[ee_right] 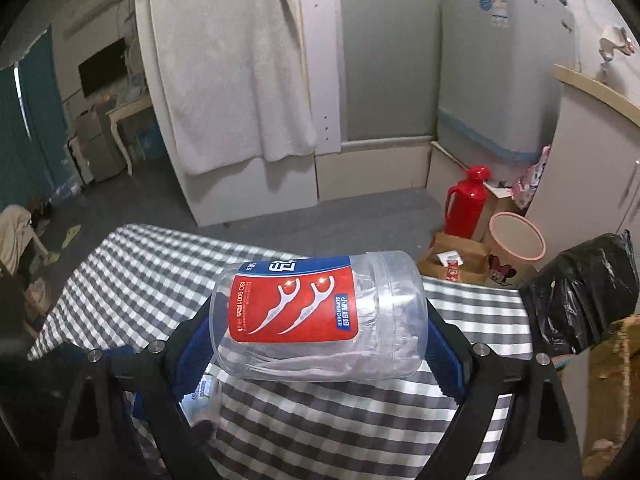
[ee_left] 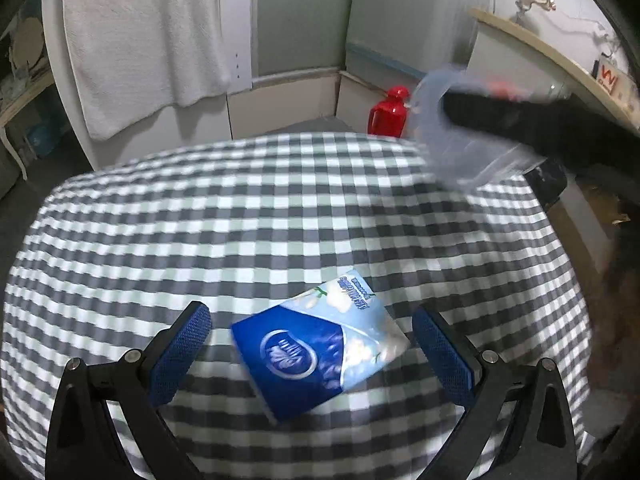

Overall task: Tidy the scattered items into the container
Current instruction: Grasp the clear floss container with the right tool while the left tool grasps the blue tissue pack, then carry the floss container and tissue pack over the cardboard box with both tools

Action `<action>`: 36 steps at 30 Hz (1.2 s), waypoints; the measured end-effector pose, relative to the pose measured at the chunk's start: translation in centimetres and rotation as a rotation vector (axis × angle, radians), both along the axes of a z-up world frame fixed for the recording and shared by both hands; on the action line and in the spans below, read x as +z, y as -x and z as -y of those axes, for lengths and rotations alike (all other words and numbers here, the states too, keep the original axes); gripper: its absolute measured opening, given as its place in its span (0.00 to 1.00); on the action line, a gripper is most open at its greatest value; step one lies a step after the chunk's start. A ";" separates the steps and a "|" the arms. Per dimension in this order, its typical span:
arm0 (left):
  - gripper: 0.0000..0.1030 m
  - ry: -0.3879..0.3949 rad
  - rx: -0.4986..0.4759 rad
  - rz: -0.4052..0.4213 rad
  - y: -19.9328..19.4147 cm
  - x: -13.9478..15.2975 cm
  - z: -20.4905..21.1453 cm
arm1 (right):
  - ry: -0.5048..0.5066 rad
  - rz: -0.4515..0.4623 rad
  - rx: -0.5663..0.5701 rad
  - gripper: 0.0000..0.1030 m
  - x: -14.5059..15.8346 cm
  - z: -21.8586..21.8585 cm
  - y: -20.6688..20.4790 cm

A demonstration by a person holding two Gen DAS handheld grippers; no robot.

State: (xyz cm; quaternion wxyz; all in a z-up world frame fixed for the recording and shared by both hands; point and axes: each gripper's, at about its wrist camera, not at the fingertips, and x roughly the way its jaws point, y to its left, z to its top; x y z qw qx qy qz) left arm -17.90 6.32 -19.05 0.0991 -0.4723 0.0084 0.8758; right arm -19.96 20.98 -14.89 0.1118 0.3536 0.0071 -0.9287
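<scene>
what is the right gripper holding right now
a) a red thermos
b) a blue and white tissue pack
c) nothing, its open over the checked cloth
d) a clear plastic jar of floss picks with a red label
d: in the right wrist view the right gripper has its blue pads pressed on both sides of the clear plastic floss pick jar with a red label, held on its side above the grey and white checked tablecloth.

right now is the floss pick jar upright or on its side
On its side: the floss pick jar lies horizontal between the right gripper fingers, lid end pointing right.
</scene>
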 end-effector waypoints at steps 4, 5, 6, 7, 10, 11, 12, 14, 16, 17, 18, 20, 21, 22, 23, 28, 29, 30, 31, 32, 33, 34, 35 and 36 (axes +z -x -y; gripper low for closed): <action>0.86 0.005 0.007 0.002 -0.1 -0.7 -0.4 | 0.021 -0.021 -0.010 0.88 1.1 -0.8 -0.6; 0.86 0.005 0.006 -0.002 -0.2 -0.8 -0.4 | 0.024 -0.023 -0.011 0.88 1.2 -1.0 -0.6; 0.86 0.002 0.005 -0.003 -0.4 -0.8 -0.5 | 0.026 -0.026 -0.012 0.88 1.3 -1.2 -0.6; 0.86 -0.002 0.003 -0.004 -0.7 -0.8 -0.7 | 0.030 -0.029 -0.015 0.88 1.5 -1.4 -0.7; 0.86 0.018 -0.003 -0.022 -1.7 -0.2 -0.9 | 0.043 -0.033 -0.025 0.88 1.8 -1.8 -1.1; 0.85 0.023 -0.006 -0.031 -2.3 0.2 -0.9 | 0.047 -0.034 -0.027 0.88 1.9 -2.0 -1.2; 0.85 0.026 -0.009 -0.040 -2.6 0.7 -1.0 | 0.050 -0.035 -0.030 0.88 2.0 -2.2 -1.3; 0.85 0.023 -0.009 -0.058 -3.0 1.8 -1.1 | 0.060 -0.039 -0.038 0.88 2.2 -2.7 -1.8; 0.85 0.020 -0.011 -0.077 -3.2 2.9 -0.9 | 0.064 -0.047 -0.046 0.88 2.6 -3.0 -2.6; 0.85 0.019 -0.011 -0.087 -3.2 3.4 -0.7 | 0.065 -0.051 -0.049 0.88 2.9 -3.2 -3.0; 0.85 0.018 -0.013 -0.097 -3.2 3.9 -0.7 | 0.066 -0.055 -0.052 0.88 3.2 -3.4 -3.5; 0.85 0.014 -0.013 -0.119 -3.4 5.0 -0.6 | 0.066 -0.065 -0.061 0.88 3.8 -3.9 -4.3; 0.85 0.011 -0.014 -0.130 -3.7 5.7 -0.6 | 0.067 -0.070 -0.066 0.88 4.2 -4.2 -4.7; 0.85 0.007 -0.015 -0.139 -3.8 6.2 -0.6 | 0.067 -0.075 -0.072 0.88 4.5 -4.5 -5.1; 0.85 0.003 -0.015 -0.150 -3.8 6.9 -0.6 | 0.068 -0.081 -0.078 0.88 4.9 -4.7 -5.5; 0.85 -0.016 -0.009 -0.218 -5.0 10.5 -0.7 | 0.077 -0.110 -0.113 0.88 7.2 -6.4 -7.7; 0.85 -0.020 -0.007 -0.232 -5.2 11.3 -0.6 | 0.078 -0.117 -0.117 0.88 7.6 -6.7 -8.2; 0.85 -0.025 -0.004 -0.245 -5.4 12.1 -0.7 | 0.077 -0.124 -0.122 0.88 8.1 -7.0 -8.6; 0.85 -0.031 0.001 -0.259 -5.6 12.8 -0.7 | 0.074 -0.134 -0.130 0.88 8.7 -7.3 -9.2; 0.85 -0.039 0.006 -0.276 -5.9 13.7 -0.6 | 0.073 -0.141 -0.135 0.88 9.1 -7.5 -9.7; 0.85 -0.046 0.010 -0.289 -6.1 14.4 -0.6 | 0.072 -0.147 -0.138 0.88 9.5 -7.8 -10.2; 0.85 -0.053 0.012 -0.301 -6.3 15.1 -0.7 | 0.070 -0.156 -0.144 0.88 10.1 -8.1 -10.8; 0.85 -0.060 0.012 -0.315 -6.6 15.9 -0.7 | 0.068 -0.164 -0.149 0.88 10.5 -8.3 -11.4; 0.85 -0.064 0.012 -0.327 -6.9 16.6 -0.7 | 0.066 -0.174 -0.156 0.88 11.1 -8.7 -12.0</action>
